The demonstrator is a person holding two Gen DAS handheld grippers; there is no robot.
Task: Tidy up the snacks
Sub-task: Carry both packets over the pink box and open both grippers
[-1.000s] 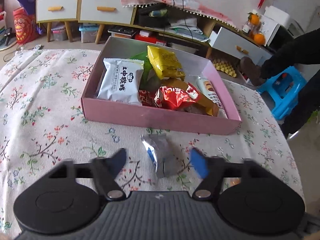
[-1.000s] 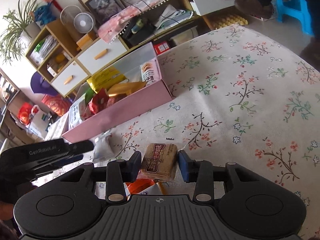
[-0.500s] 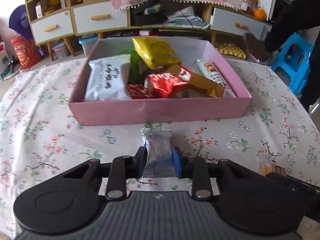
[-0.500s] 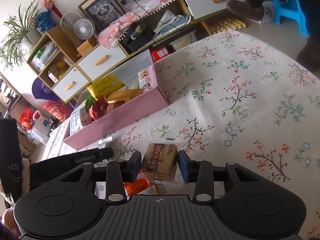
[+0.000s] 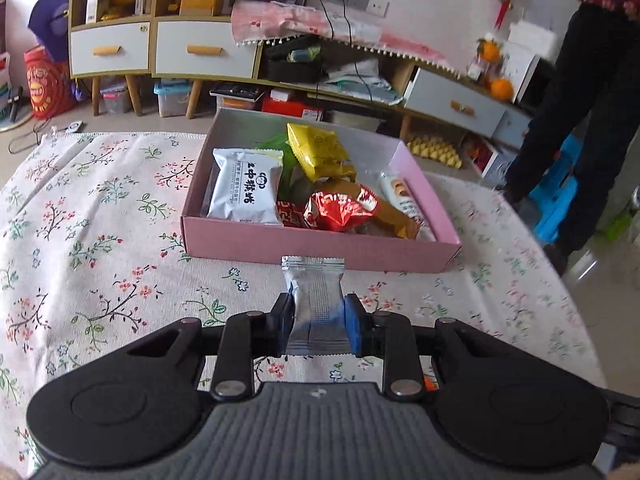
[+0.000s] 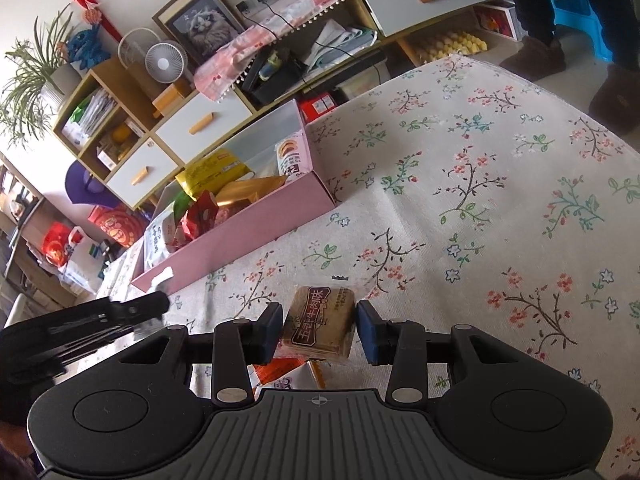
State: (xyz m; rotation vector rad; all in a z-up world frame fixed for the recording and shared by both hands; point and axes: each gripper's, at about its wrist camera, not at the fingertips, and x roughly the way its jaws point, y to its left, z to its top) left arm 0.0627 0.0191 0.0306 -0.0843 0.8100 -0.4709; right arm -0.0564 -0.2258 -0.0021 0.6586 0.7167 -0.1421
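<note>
1. Left gripper [image 5: 318, 322]: jaws clamped tight on a silver packet [image 5: 316, 300], pads pressing both its sides; packet sticks out forward past the fingertips, top crimp up.
2. Right gripper [image 6: 318, 330]: jaws part-open, brown snack packet [image 6: 320, 322] sitting between them; slim gaps show on both sides, so pads look apart from it, packet resting on the floral tablecloth [image 6: 480, 184].
3. Just under the right gripper's fingers, nearer the camera: an orange wrapper [image 6: 280, 374], mostly hidden.
4. Left gripper also shows in the right view, off to that gripper's left, blurred.
5. Just ahead of the left gripper: pink box [image 5: 320, 246], its near wall right beyond the silver packet's tip.
6. Inside the box, near to far: white packet [image 5: 246, 188] at left, red foil packet [image 5: 340, 210] in the middle, gold-brown wrapper [image 5: 394, 220] and a cream tube packet [image 5: 404, 200] at right, yellow packet [image 5: 320, 152] further back over something green.
7. Beyond the table: low cabinet with white drawers [image 5: 204, 54], and a person's dark legs [image 5: 572, 140] at far right.
</note>
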